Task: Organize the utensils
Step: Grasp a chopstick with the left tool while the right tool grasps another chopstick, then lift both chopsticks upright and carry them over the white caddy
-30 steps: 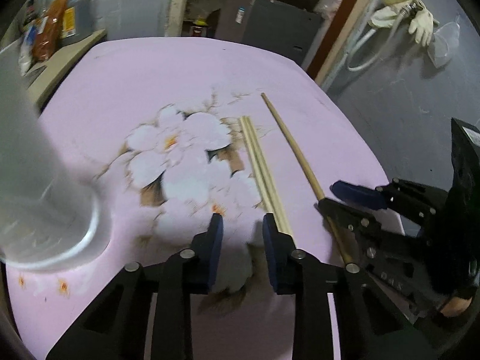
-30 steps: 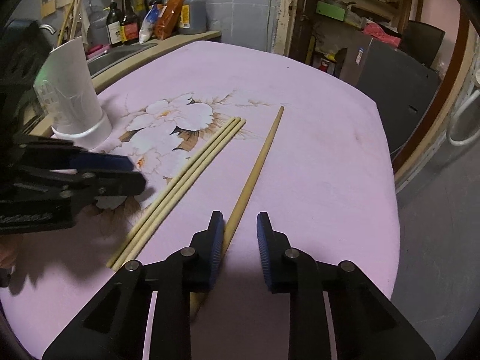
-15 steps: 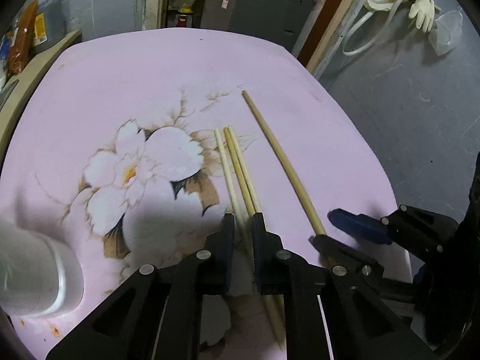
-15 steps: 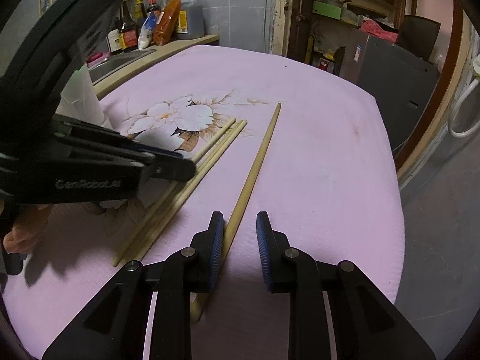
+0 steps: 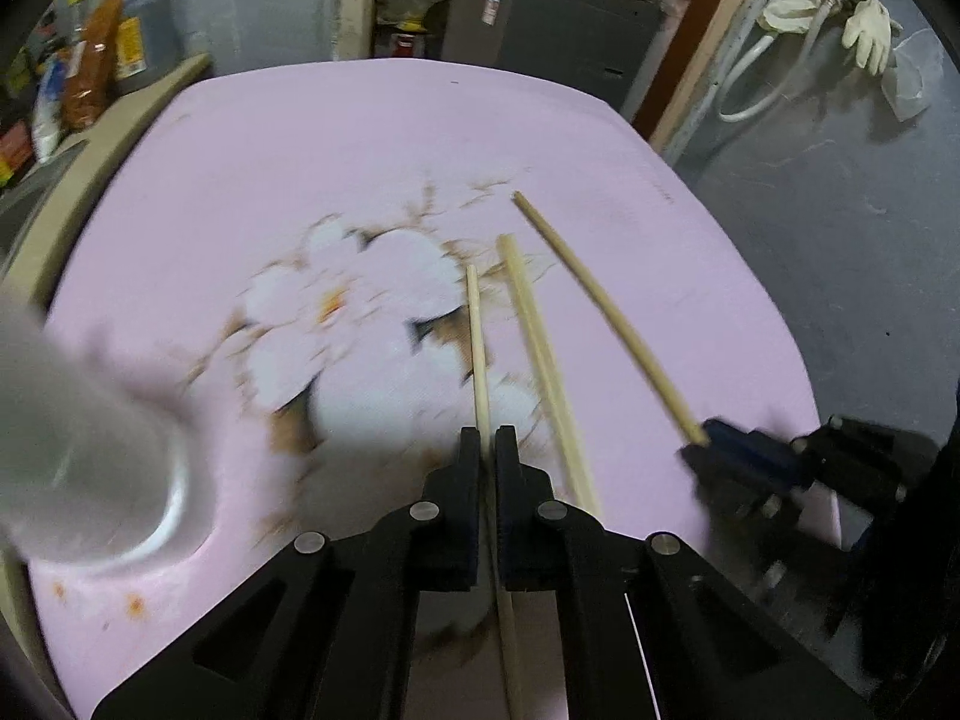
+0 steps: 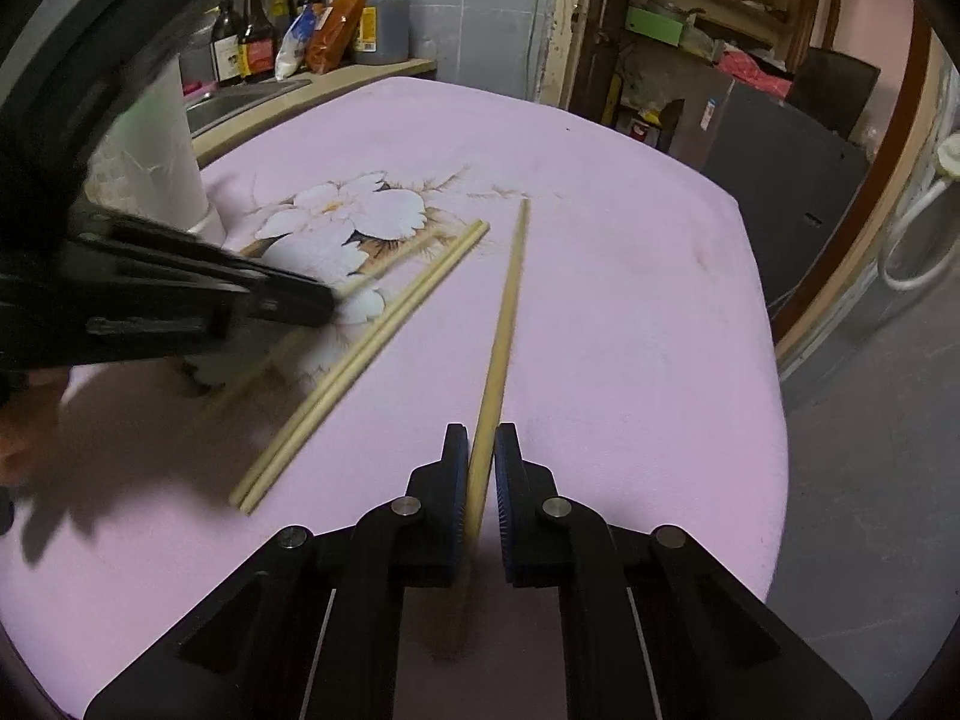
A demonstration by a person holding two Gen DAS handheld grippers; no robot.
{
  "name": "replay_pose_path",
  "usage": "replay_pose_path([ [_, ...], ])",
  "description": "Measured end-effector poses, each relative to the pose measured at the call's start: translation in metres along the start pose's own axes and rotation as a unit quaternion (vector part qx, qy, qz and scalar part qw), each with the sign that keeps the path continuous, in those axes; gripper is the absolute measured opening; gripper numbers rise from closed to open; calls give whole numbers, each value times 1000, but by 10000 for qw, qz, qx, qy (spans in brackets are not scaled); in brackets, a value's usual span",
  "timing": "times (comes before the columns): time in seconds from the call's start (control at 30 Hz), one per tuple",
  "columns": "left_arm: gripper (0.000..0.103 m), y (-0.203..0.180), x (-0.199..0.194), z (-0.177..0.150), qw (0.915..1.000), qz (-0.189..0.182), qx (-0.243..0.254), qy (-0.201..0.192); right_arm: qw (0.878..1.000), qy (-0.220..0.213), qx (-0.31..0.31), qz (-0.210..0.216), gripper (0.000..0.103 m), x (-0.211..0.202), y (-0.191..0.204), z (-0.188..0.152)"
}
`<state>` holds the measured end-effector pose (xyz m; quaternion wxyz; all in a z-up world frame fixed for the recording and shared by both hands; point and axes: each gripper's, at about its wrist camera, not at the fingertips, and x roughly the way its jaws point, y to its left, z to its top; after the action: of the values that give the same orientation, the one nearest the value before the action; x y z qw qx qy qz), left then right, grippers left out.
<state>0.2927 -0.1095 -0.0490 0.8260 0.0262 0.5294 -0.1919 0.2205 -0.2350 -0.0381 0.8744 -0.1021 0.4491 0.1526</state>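
Observation:
Several wooden chopsticks lie on a pink flowered tablecloth (image 5: 288, 138). My left gripper (image 5: 487, 438) has its jaws closing, pads pressed on the leftmost chopstick (image 5: 477, 348), which now stands apart from the pair of chopsticks (image 5: 540, 348) beside it. My right gripper (image 6: 480, 438) is also closing, its pads gripping the near end of the lone chopstick (image 6: 507, 312). From the left wrist, the right gripper (image 5: 720, 450) shows at the right, with that lone chopstick (image 5: 600, 300) in it. The left gripper (image 6: 318, 300) is blurred in the right wrist view.
A tall translucent white cup (image 5: 90, 450) stands at the left on the cloth, also the cup (image 6: 162, 150) behind the left gripper. Bottles (image 6: 258, 42) line a counter beyond the table. A person's hand (image 6: 24, 408) is at the left edge. The table's right edge drops to grey floor (image 5: 840, 240).
The left gripper moved right off the cup's side onto the leftmost chopstick and shut on it, pulling it away from the pair. The right gripper shut on the lone chopstick without moving.

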Motion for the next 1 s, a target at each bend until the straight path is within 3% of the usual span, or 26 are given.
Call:
replay_pose_path([
  [0.2,3,2,-9,-6,9998,75,77,150,9940,203,819,701,6,17,-27,20],
  [0.37,5,3,-1,1,9994,-27,93,321,9896,387,1034,923,6,40,-30,50],
  [0.6,3,1,-1,0,9995,-47,42,302,9948,590,580,594,7,54,-15,68],
  [0.7,2,2,-9,-6,9999,-68,-103,19,9908,603,837,880,5,47,-19,61],
  [0.77,2,1,-18,-13,9997,15,-85,-216,9867,333,1157,1093,5,33,-24,50],
  [0.87,2,-5,-36,-26,9979,108,113,-630,9858,-277,1271,1061,5,6,-21,33],
  [0.93,2,-6,-52,-34,9947,130,187,-1002,9821,-932,1343,937,5,-18,-16,18],
  [1.0,2,-7,-74,-47,9872,80,246,-1573,9709,-1657,1462,923,5,-44,-8,3],
])
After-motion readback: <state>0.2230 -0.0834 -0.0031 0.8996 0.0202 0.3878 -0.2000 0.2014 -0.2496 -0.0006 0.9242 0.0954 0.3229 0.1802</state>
